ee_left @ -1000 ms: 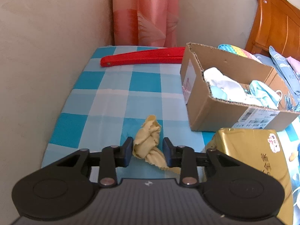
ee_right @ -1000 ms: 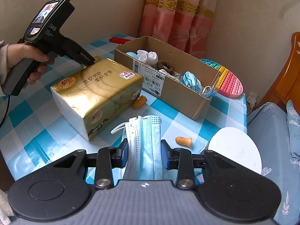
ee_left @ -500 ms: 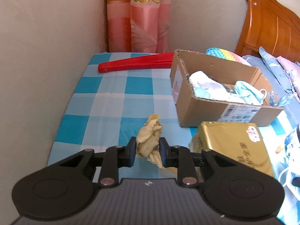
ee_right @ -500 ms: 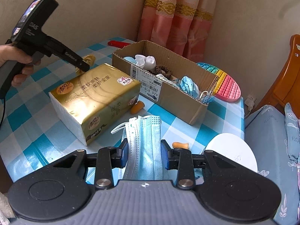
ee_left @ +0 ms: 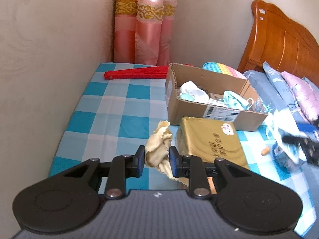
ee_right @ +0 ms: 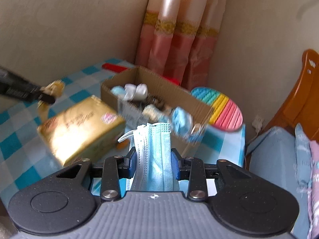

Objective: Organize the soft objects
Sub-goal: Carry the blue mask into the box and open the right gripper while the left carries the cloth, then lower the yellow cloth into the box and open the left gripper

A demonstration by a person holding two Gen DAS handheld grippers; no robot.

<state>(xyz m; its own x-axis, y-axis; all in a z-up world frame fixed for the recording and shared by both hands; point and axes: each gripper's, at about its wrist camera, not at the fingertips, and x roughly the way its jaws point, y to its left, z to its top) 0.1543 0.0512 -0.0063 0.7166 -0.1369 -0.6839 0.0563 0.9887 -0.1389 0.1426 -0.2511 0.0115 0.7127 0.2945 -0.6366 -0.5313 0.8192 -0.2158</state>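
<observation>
My left gripper [ee_left: 157, 161] is shut on a crumpled yellow cloth [ee_left: 158, 146] and holds it above the checked tablecloth. My right gripper [ee_right: 153, 164] is shut on a bunch of light blue face masks [ee_right: 154, 155], lifted off the table. An open cardboard box [ee_left: 211, 107] with several soft items inside lies ahead of both; in the right wrist view the box [ee_right: 199, 107] looks blurred. The left gripper with its cloth [ee_right: 53, 88] shows at the left of the right wrist view. The right gripper with its masks [ee_left: 289, 151] appears blurred at the right edge of the left wrist view.
A gold tissue pack [ee_left: 211, 141] lies in front of the box. A red folded fan [ee_left: 137, 73] rests near the curtain. A rainbow pop mat [ee_right: 223, 109] sits behind the box. An orange earplug [ee_left: 265, 150] lies on the cloth. Bed and wooden headboard [ee_left: 283, 45] stand right.
Both grippers have risen with their loads, so the table and box look smaller and lower. The left gripper has drifted right, closer to the tissue pack. The right wrist view has become blurred.
</observation>
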